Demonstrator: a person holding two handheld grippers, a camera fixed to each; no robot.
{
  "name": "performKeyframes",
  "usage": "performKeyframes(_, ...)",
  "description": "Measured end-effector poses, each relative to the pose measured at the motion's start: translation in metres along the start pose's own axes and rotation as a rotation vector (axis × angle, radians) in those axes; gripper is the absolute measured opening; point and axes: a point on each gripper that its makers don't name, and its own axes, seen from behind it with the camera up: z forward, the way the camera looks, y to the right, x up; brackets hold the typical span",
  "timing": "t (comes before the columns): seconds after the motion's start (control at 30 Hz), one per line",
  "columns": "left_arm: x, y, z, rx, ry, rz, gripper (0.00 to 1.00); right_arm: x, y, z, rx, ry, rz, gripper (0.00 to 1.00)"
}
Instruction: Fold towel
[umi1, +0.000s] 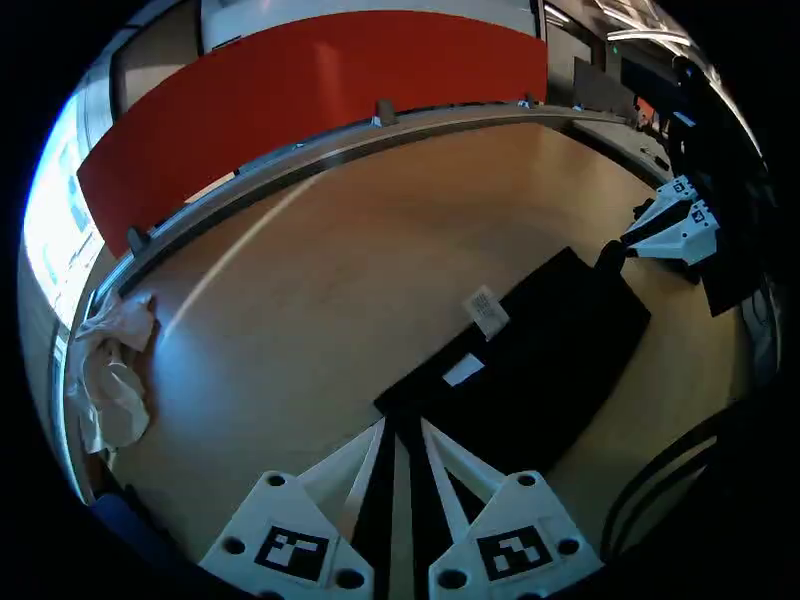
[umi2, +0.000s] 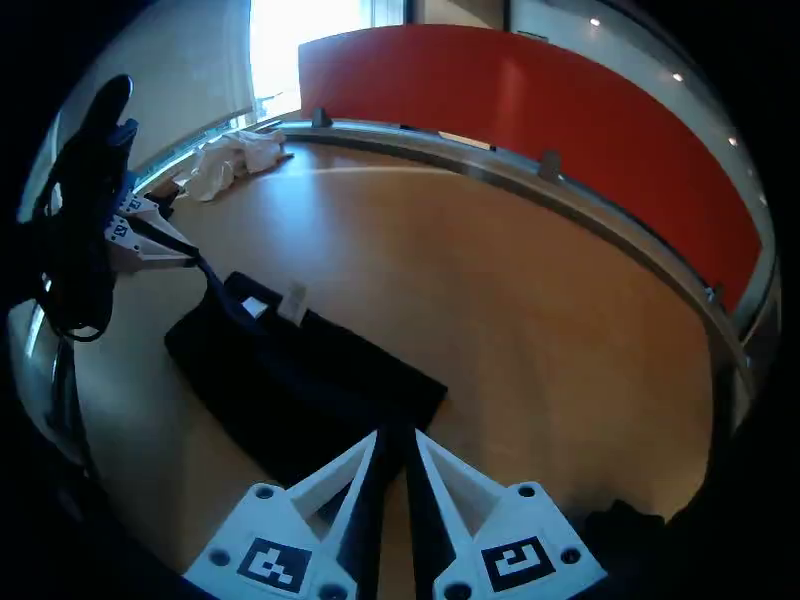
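Towel: a black towel (umi1: 540, 360) lies flat as a long rectangle, smooth in the middle, with two ends lifted a little off the wood.
Towel's place: on the pale wooden table (umi1: 330, 290), stretched between the two tongs, near the front edge and well apart from the far rail.
Towel's marks: a small white patch (umi1: 463, 370) sits just left of a white label (umi1: 487, 311); both lie on the top face near one long edge.
Left gripper: the left gripper (umi1: 405, 428) points forward and down at the table. Its two white fingers are drawn almost together and pinch the near corner of the towel.
Left hand: in the right gripper view a dark-covered hand (umi2: 85, 190) holds that gripper low at the left, with a thin strip of towel rising from the cloth to the finger ends.
Right gripper: the right gripper (umi2: 395, 437) is tilted the same way, its fingers closed to a narrow slit and clamped on the opposite end of the towel. In the left gripper view it stands far right, touching the raised corner.
White cloth: a crumpled white cloth (umi1: 105, 380) lies at the table's far left, well apart from the towel.
Backdrop: a red panel (umi1: 320, 90) stands upright behind the table's grey rail (umi1: 300, 160).
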Motion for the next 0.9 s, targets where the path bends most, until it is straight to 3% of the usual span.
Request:
performKeyframes(0.2, -0.008, -0.003, 0.017, 0.022, -0.011, -0.001, 0.14, -0.003, 0.002, 0.013, -0.015, -0.001, 0.018, 0.14)
performKeyframes(0.33, -0.009, -0.004, 0.023, 0.027, -0.016, -0.005, 0.18, -0.001, 0.005, 0.019, -0.029, 0.003, 0.030, 0.21)
performKeyframes(0.47, -0.009, -0.006, 0.024, 0.036, -0.015, -0.010, 0.24, -0.001, 0.009, 0.022, -0.043, -0.001, 0.039, 0.38)
performKeyframes(0.53, -0.008, -0.006, 0.022, 0.036, -0.012, -0.014, 0.27, 0.000, 0.009, 0.022, -0.043, 0.003, 0.041, 0.53)
performKeyframes(0.6, -0.008, -0.006, 0.019, 0.034, -0.008, -0.020, 0.39, 0.001, 0.009, 0.021, -0.040, 0.010, 0.040, 0.67)
performKeyframes(0.67, -0.008, -0.005, 0.016, 0.030, -0.005, -0.027, 0.55, 0.001, 0.009, 0.018, -0.040, 0.015, 0.031, 0.71)
performKeyframes(0.73, -0.009, -0.004, 0.013, 0.023, -0.003, -0.035, 0.75, 0.000, 0.009, 0.016, -0.040, 0.016, 0.024, 0.81)
performKeyframes(0.8, -0.010, -0.003, 0.011, 0.018, -0.003, -0.041, 0.86, -0.002, 0.009, 0.014, -0.039, 0.015, 0.019, 0.92)
performKeyframes(0.9, -0.012, -0.003, 0.009, 0.024, -0.004, -0.050, 0.95, -0.004, 0.008, 0.012, -0.032, 0.015, 0.018, 0.93)
